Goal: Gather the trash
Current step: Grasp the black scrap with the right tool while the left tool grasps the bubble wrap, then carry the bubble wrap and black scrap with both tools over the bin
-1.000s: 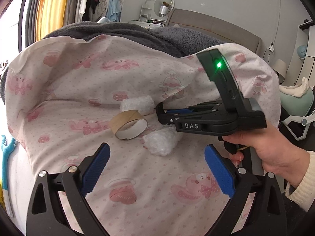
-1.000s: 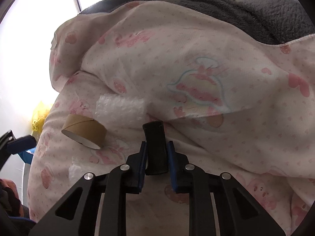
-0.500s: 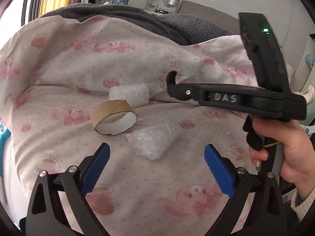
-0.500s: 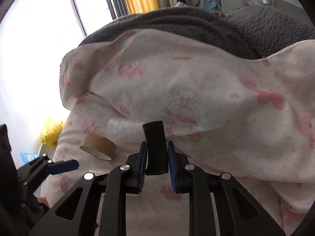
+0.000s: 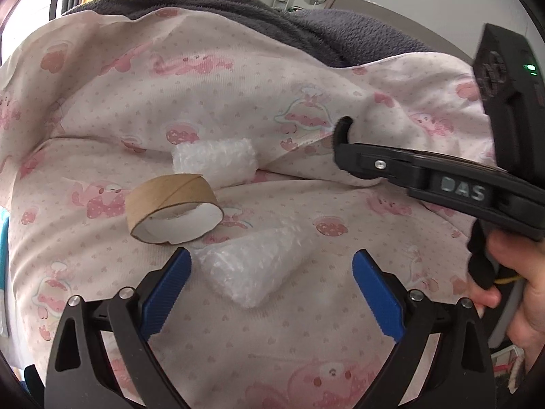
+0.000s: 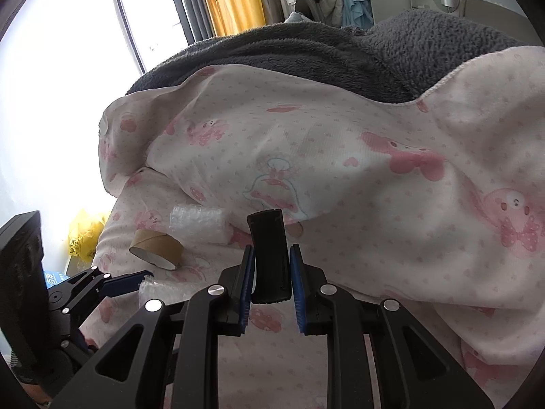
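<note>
On the pink patterned bedsheet [image 5: 102, 109] lie a brown cardboard tape ring [image 5: 173, 213], a bubble-wrap roll [image 5: 214, 162] behind it and a bubble-wrap wad [image 5: 252, 269] in front. My left gripper [image 5: 269, 289] is open, its blue pads on either side of the wad, close to it. My right gripper [image 6: 270, 272] is shut on a black curved plastic piece [image 6: 269, 255], held above the sheet; it shows in the left wrist view [image 5: 425, 177] at right. The ring [image 6: 156, 248] and roll [image 6: 197, 223] also show in the right wrist view.
A grey fleece blanket [image 5: 306, 30] is bunched behind the sheet. A raised fold of sheet [image 6: 340, 163] lies right of the trash. A yellow bag [image 6: 83, 235] sits on the floor past the bed's left edge, by the window.
My left gripper has moved forward and down, so the bubble-wrap wad now sits between its open pads. My right gripper has risen and pulled back to the right with the black piece.
</note>
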